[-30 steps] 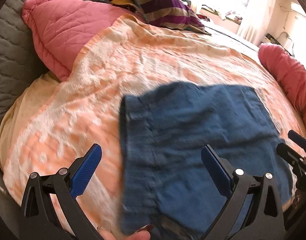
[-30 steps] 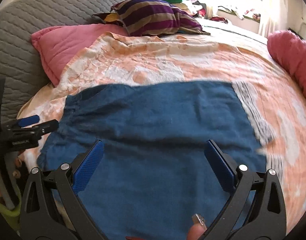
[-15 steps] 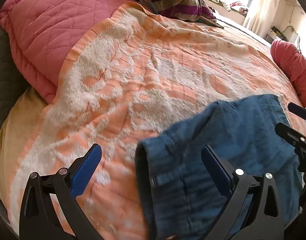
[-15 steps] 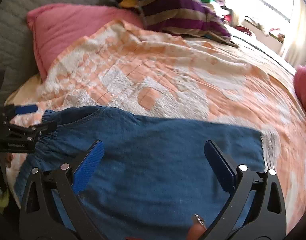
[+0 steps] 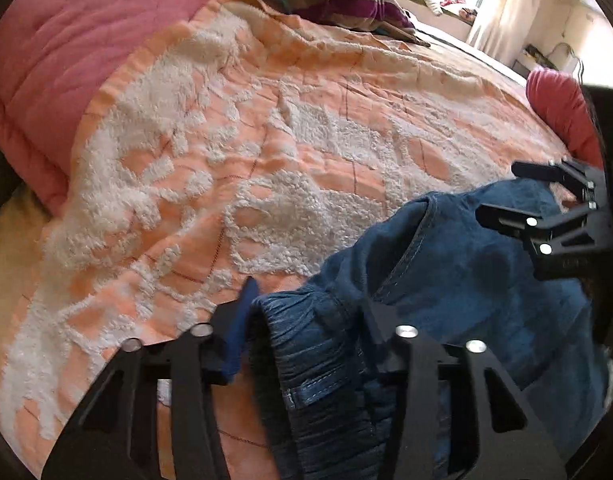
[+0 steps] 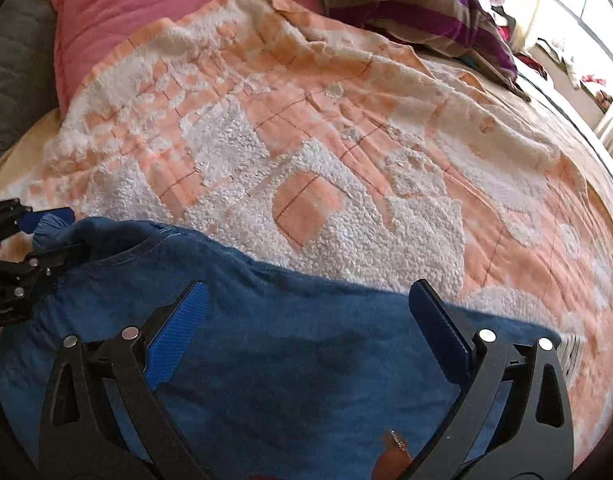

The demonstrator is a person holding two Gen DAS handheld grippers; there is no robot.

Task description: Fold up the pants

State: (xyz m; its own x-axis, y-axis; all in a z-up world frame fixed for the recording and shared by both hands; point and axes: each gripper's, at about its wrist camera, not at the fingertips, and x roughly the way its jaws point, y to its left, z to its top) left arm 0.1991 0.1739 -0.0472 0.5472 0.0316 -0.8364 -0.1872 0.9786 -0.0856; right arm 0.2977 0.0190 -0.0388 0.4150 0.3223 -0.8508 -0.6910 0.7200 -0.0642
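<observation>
Left gripper (image 5: pixel 306 320) clamps one pair of pants (image 5: pixel 466 280); right gripper (image 6: pixel 306 312) gapes.

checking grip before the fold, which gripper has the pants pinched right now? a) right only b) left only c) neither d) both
b: the left gripper is closed on the gathered waistband of the blue pants, while the right gripper hangs over them with its jaws spread wide and nothing between them.

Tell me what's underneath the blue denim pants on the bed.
The blue denim pants lie on an orange-and-white tufted bedspread, which shows all around them. Whatever sits directly beneath the fabric is covered and cannot be seen.
</observation>
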